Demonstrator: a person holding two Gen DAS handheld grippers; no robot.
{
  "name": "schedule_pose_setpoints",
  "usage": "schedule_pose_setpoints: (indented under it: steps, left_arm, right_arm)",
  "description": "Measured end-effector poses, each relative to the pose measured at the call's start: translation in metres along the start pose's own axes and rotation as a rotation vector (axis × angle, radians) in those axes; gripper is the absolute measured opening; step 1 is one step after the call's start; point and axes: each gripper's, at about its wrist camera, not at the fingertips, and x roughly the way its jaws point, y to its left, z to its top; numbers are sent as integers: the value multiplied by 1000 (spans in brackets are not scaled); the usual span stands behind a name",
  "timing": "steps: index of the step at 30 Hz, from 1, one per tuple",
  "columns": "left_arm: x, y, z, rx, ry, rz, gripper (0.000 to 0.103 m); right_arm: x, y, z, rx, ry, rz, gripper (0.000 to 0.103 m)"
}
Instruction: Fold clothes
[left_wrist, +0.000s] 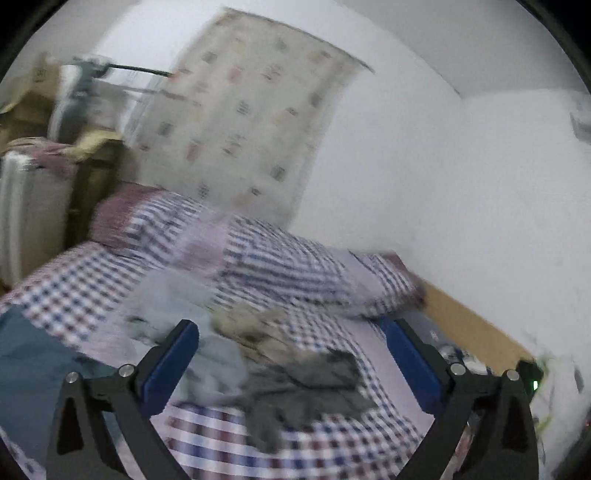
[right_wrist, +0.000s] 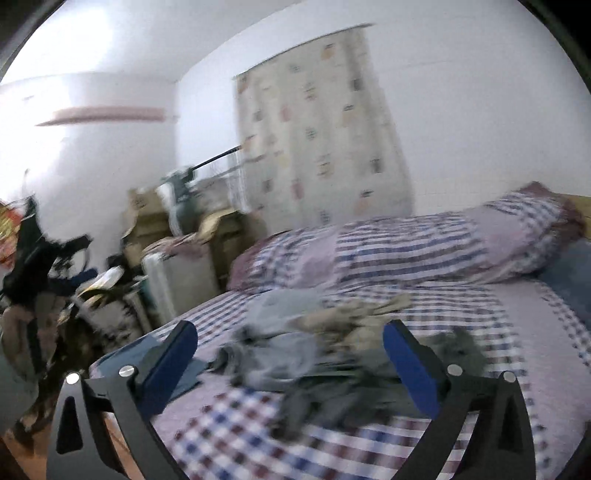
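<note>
Both claws gape wide and hold nothing — the left gripper and right gripper hang above the checked bed. The crumpled clothes lie mid-bed in a loose heap; blur hides any clear long axis.

Both wrist views look level across the bed, sharing the clothes pile just beyond each claw.
</note>
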Motion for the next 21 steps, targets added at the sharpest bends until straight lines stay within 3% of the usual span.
schedule_pose_setpoints:
  steps: [5,10,13,21]
  left_arm:
    - [70,-86,-31,9,139,-117,103]
    - [116,-169,-46,-19,227,-291,103]
    - [146,-197,-67,72,225,-247,103]
    - [250,-175,-174,166,356,96,103]
  right_arm:
    - [-32,-72,-3,49,35,-119,103]
    - [-58,-138,-9,181,12,-127,103]
    - [-65,-175,-15,236,2,-177,103]
    - [9,-225,-67,274,234,-315,103]
